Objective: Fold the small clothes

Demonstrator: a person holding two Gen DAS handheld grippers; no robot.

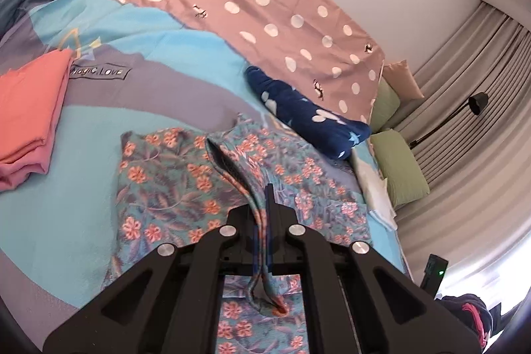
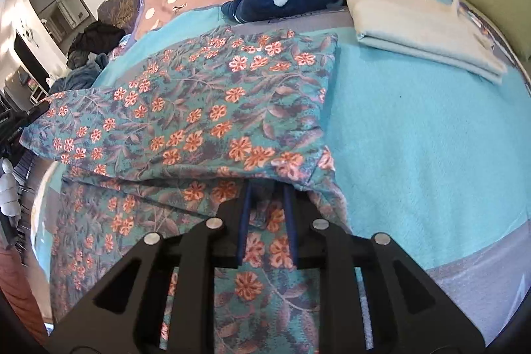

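A teal garment with orange flowers (image 1: 172, 181) lies on the bed, partly folded over itself; it also fills the middle of the right wrist view (image 2: 205, 108). My left gripper (image 1: 264, 204) is shut on a raised fold of this garment, which runs up between the fingers. My right gripper (image 2: 267, 188) has its jaws a little apart. Its tips are hidden under the garment's folded edge, so I cannot tell whether it grips the cloth.
Folded pink clothes (image 1: 26, 118) lie at the left. A dark blue fleece (image 1: 308, 111) and a polka-dot sheet (image 1: 265, 5) lie beyond. A folded pale cloth (image 2: 421, 25) sits at the right, green pillows (image 1: 398, 168) past it. The bedspread (image 2: 415, 148) is turquoise.
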